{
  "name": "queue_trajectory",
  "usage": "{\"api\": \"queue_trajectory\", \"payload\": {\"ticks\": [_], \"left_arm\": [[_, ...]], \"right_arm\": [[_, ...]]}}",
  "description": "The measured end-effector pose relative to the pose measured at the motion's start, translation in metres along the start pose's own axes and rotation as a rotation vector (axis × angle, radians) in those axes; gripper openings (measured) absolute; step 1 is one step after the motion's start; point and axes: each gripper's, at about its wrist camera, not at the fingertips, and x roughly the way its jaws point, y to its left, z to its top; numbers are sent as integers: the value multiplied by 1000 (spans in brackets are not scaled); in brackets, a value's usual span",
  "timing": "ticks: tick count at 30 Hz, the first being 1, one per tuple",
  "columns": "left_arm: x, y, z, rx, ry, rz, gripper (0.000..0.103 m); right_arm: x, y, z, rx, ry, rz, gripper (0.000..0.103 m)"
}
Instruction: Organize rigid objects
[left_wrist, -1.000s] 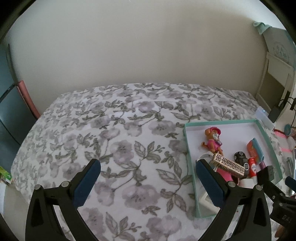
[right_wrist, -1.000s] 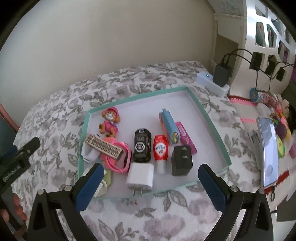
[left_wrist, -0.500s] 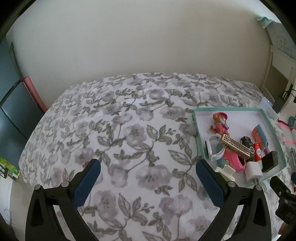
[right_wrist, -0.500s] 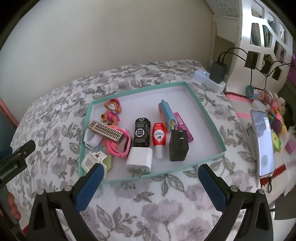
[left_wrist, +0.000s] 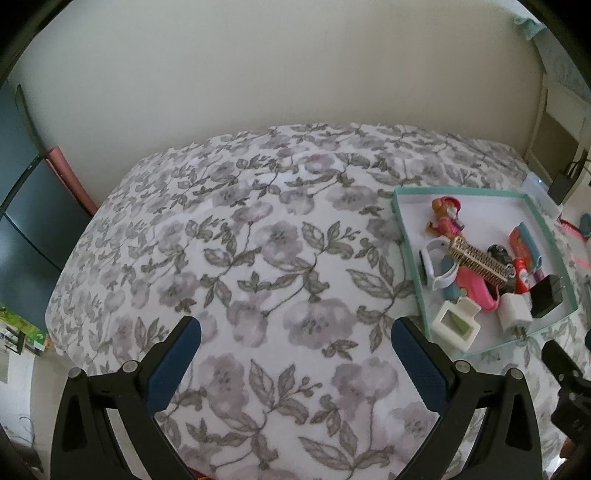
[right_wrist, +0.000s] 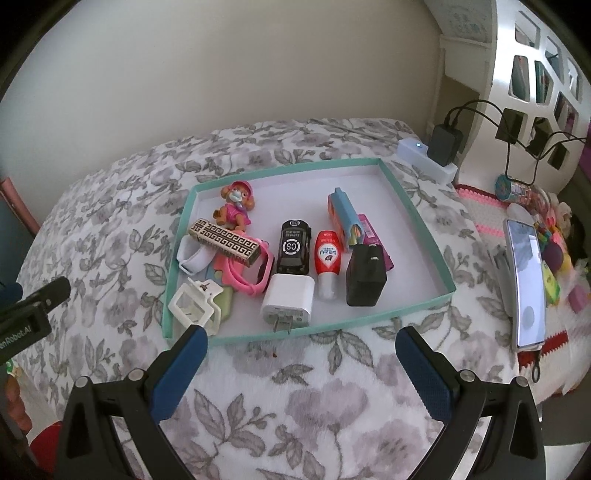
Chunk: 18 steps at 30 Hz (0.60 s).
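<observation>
A teal-rimmed white tray (right_wrist: 428, 236) (left_wrist: 404, 236) lies on the floral bedspread. It holds a toy pup (right_wrist: 236, 206), a gold patterned bar (right_wrist: 227, 242), a pink watch (right_wrist: 255, 277), a black toy car (right_wrist: 293, 247), a red tube (right_wrist: 327, 258), a black charger (right_wrist: 365, 277), a white charger (right_wrist: 288, 301) and a white clip (right_wrist: 194, 308). My right gripper (right_wrist: 297, 369) hangs open in front of the tray's near edge, holding nothing. Left of the tray, over bare bedspread, my left gripper (left_wrist: 295, 356) is open and empty.
A phone (right_wrist: 526, 280) lies right of the tray beside small colourful items. A white power strip (right_wrist: 424, 158) with a black plug sits beyond the tray, next to a white shelf unit (right_wrist: 532, 74). The wall stands behind the bed; a dark cabinet (left_wrist: 26, 206) is at left.
Both grippers have pulled back and up from the tray, so it looks smaller and farther. In the left wrist view the tray has slid rightward. Both stay open.
</observation>
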Motion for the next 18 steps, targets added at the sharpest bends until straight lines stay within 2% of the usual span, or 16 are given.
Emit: {"api": "queue_trajectory", "payload": {"ticks": [10, 18], "left_arm": [[5, 0, -9, 33, 47, 37, 102], [4, -1, -9, 43, 50, 42, 102]], "right_arm": [[-7, 4, -5, -7, -9, 6, 103], [-9, 8, -4, -20, -17, 9, 103]]}}
